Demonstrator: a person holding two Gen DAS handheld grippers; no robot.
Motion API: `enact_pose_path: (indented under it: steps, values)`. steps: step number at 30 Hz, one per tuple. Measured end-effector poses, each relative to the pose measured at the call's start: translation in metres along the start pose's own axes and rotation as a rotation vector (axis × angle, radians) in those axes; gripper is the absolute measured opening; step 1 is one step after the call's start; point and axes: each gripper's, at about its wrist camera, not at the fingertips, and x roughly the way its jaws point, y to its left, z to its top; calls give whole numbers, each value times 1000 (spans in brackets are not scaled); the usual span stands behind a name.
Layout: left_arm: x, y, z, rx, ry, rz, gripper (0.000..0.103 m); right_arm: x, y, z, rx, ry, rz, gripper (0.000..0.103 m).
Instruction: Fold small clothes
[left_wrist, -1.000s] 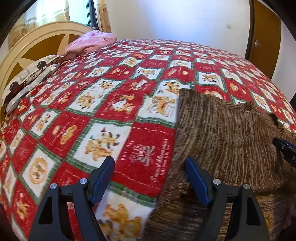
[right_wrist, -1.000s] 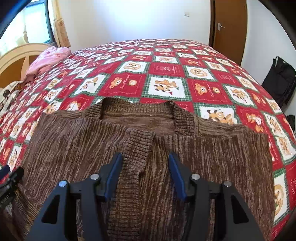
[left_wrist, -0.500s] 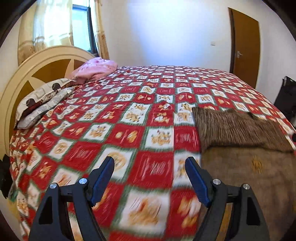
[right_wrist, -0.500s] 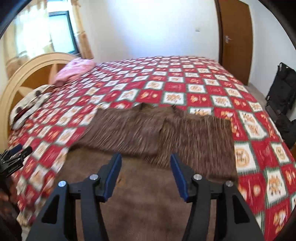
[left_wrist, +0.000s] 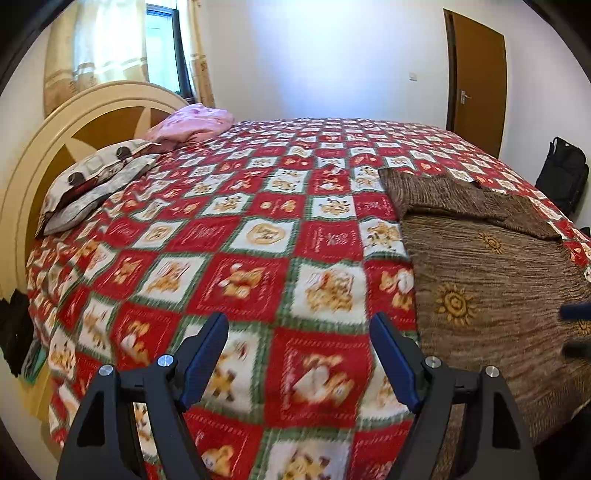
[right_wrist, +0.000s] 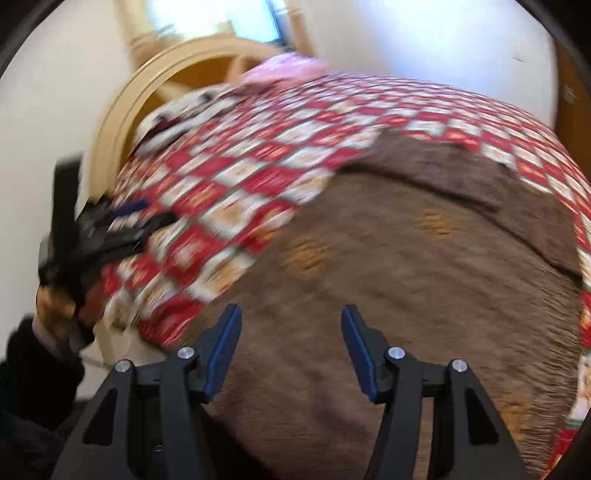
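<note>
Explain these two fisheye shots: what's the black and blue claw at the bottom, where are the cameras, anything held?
No robot here. A person holds one two-finger gripper in each hand, each with a camera looking along its fingers. The left view shows the left gripper, open and empty, above the red patterned bedspread. The blurred right view shows the right gripper, also open and empty, above a brown knitted garment lying on the bed, part folded. The left gripper also appears at that view's left edge. Pillows lie by the headboard.

Bright daylight from the window (left_wrist: 159, 48), fisheye-bent edges, heavy motion blur in right wrist view.
</note>
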Motion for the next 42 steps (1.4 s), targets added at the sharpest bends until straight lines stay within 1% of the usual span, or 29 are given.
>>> enact_pose_path:
  steps: [3,4,6,8,11,13,16,17,18,19,20,21,24,25,26,27,28,29,31,32,33,34,35,36,38,40,41,42]
  values:
    - [-10,7,-8,0,-18,9,80,23,30,-6,-69,62,58,60]
    - [-13,7,-10,18,-31,27,80,35,44,-8,-104,98,86,60]
    - [-16,7,-11,54,-52,89,80,51,62,-10,-154,140,108,60]
    - [-16,9,-10,62,-54,127,80,64,77,-13,-199,174,120,60]
    - [-15,15,-10,48,-51,120,80,82,95,-19,-289,208,60,60]
    - [-15,17,-10,48,-54,128,80,90,98,-23,-318,231,45,60]
    - [-13,20,-10,39,-50,121,80,92,99,-26,-365,217,17,59]
    - [-13,20,-10,38,-48,115,80,92,98,-26,-379,209,-2,50]
    - [-13,19,-11,41,-48,113,80,92,97,-26,-391,206,-23,35]
    - [-13,17,-11,45,-49,111,80,91,94,-26,-391,203,-30,29]
    - [-13,15,-11,52,-49,109,80,88,91,-23,-363,205,0,17]
    - [-13,12,-11,60,-50,104,80,84,85,-21,-322,206,34,12]
    - [-13,1,-12,106,-49,76,80,71,61,-12,-199,167,81,9]
    - [-13,-3,-12,126,-52,69,80,66,49,-8,-141,153,108,9]
    - [-13,-9,-12,159,-57,55,80,60,29,-4,-47,134,166,9]
    - [-14,-13,-12,178,-62,36,80,57,17,-1,9,124,203,9]
    - [-14,-18,-10,197,-69,-2,80,52,-1,2,82,104,250,9]
    - [-15,-21,-9,213,-74,-47,80,49,-9,4,117,92,269,9]
    - [-16,-33,-6,275,-93,-177,80,44,-28,7,178,67,279,9]
    - [-17,-38,-5,302,-102,-213,80,42,-35,10,191,62,284,9]
    - [-17,-46,-3,349,-111,-267,80,40,-40,12,199,57,301,9]
    - [-16,-54,-3,402,-113,-314,80,40,-40,16,199,56,309,9]
    - [-15,-63,-3,467,-111,-339,80,39,-40,18,192,57,305,9]
    - [-15,-72,-6,557,-120,-335,80,39,-38,20,180,60,281,10]
    - [-19,-77,-9,663,-143,-322,80,36,-29,21,130,64,233,14]
    - [-22,-71,-9,671,-129,-346,80,34,-21,16,94,62,232,17]
    - [-24,-63,-9,649,-122,-350,80,34,-16,11,74,68,234,28]
    - [-25,-56,-9,619,-117,-345,80,36,-11,7,52,76,243,52]
